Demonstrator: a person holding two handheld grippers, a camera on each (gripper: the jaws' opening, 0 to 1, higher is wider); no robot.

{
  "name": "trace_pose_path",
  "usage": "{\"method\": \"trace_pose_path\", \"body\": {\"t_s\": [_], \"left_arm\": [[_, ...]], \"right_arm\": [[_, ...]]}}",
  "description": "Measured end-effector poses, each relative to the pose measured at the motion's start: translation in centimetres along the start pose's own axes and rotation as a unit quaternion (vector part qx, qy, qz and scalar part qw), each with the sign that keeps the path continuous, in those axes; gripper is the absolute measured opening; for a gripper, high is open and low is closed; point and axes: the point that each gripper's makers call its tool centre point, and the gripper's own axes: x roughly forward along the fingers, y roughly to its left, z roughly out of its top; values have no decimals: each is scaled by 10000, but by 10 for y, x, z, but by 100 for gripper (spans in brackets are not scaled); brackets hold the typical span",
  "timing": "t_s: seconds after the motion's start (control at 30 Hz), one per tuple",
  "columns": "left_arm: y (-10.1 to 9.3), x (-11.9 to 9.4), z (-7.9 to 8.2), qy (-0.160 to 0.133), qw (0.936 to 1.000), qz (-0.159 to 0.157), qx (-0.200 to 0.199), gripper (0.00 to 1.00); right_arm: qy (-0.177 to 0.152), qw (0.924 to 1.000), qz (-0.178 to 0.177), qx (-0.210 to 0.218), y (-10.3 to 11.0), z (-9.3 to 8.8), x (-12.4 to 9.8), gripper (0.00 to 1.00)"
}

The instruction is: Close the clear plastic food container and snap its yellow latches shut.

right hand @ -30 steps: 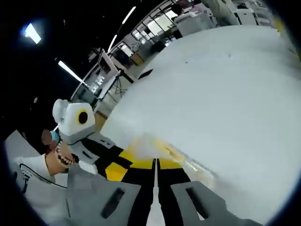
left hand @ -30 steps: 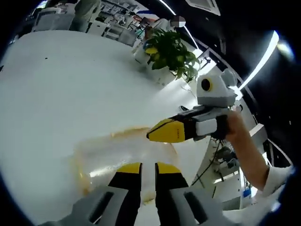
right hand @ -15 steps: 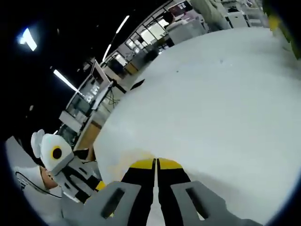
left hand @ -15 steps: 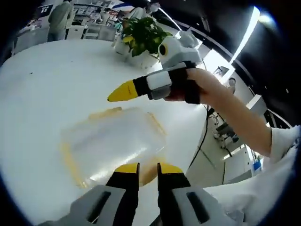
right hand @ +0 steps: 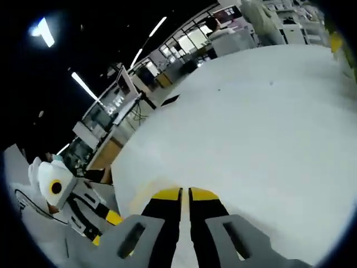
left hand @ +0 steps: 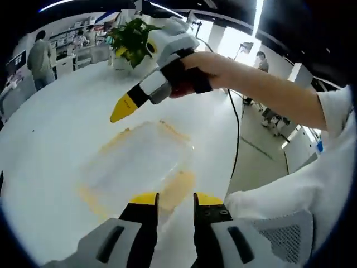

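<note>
The clear plastic food container (left hand: 136, 162) lies on the white table (left hand: 50, 134) with its lid on. Yellow latches show along its edges, one (left hand: 177, 187) just beyond my left gripper (left hand: 175, 199). That gripper's jaws stand slightly apart with nothing between them. A hand holds my right gripper (left hand: 119, 110) in the air over the container's far side, its yellow tips together and touching nothing. In the right gripper view the right gripper (right hand: 185, 194) is shut over bare table, and the left gripper's yellow tip (right hand: 111, 218) shows at the lower left.
A potted plant (left hand: 131, 33) stands at the table's far edge. A person (left hand: 39, 56) stands beyond the table at the left. The table's edge and a black cable (left hand: 235, 128) run close on the right. Desks and monitors (right hand: 125, 92) lie past the table.
The right gripper has lifted off the container lid and moved to its far side. My left gripper has drawn back a little, and its jaws have parted slightly.
</note>
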Motion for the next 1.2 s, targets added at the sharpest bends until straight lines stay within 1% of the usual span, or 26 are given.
{"method": "trace_pose_path", "body": {"t_s": [0.03,0.1,0.17,0.2,0.23,0.27,0.3,0.33,0.43,0.47,0.5,0.53,0.57,0.6,0.63,0.67,0.7,0.77,0.8,0.87,0.93,1.0,1.03,1.1,1.13,1.2], "left_arm": [[2,0,2,-30,9999,97,39,24],[3,-1,12,-234,9990,157,346,24],[8,-1,22,-442,9974,289,498,25],[9,0,25,-484,9967,311,569,25],[11,3,23,-402,9968,299,616,25],[14,6,19,-235,9963,313,759,25],[17,8,16,-123,9954,344,890,25],[19,11,12,-19,9932,344,1113,25],[21,20,0,221,9891,234,1437,29],[20,20,4,87,9838,214,1775,30],[17,18,1,215,9808,173,1931,31],[16,18,0,230,9789,180,2021,33],[16,20,2,196,9749,183,2211,33],[16,21,3,161,9718,224,2341,33],[20,22,3,194,9653,370,2577,30],[19,23,3,196,9618,364,2705,30],[19,23,3,196,9620,424,2691,30],[19,24,3,201,9640,466,2610,30],[20,23,3,201,9648,509,2572,30],[19,24,3,215,9633,539,2621,30],[19,24,2,255,9635,597,2597,30],[20,25,2,276,9634,603,2596,30],[20,25,2,288,9647,598,2548,30],[21,24,2,285,9652,556,2540,29],[21,24,2,284,9670,535,2476,29],[21,25,2,305,9673,550,2459,29]], "right_arm": [[26,10000,8,-56,1,0,0,12],[220,9987,-34,-462,4,-5,0,19],[348,9979,-69,-543,6,-9,1,18],[382,9975,-98,-581,6,-9,1,16],[406,9967,-113,-696,3,-8,2,16],[446,9958,-98,-792,4,-9,3,16],[521,9936,-55,-1004,6,-10,3,18],[646,9868,-9,-1482,9,-14,4,19],[1146,9685,97,-2207,11,-25,3,25],[1321,9627,202,-2354,14,-29,3,28],[1434,9600,288,-2387,18,-31,3,29],[1515,9573,331,-2440,19,-32,2,30],[1629,9529,359,-2533,19,-33,3,31],[1721,9487,344,-2630,18,-34,3,31],[1836,9440,285,-2726,15,-35,4,31],[1934,9404,213,-2789,11,-36,5,31],[2105,9334,157,-2901,7,-38,7,30],[2346,9230,128,-3047,4,-44,11,30],[2228,9303,254,-2902,11,-41,15,29],[2256,9282,219,-2951,10,-39,19,25],[2419,9203,278,-3062,10,-38,18,25],[2530,9181,311,-3034,9,-39,18,25],[2569,9181,335,-3000,8,-39,19,26],[2680,9233,343,-2731,6,-40,18,26],[2704,9246,345,-2660,5,-40,18,26],[2696,9235,380,-2702,6,-41,18,26]]}}
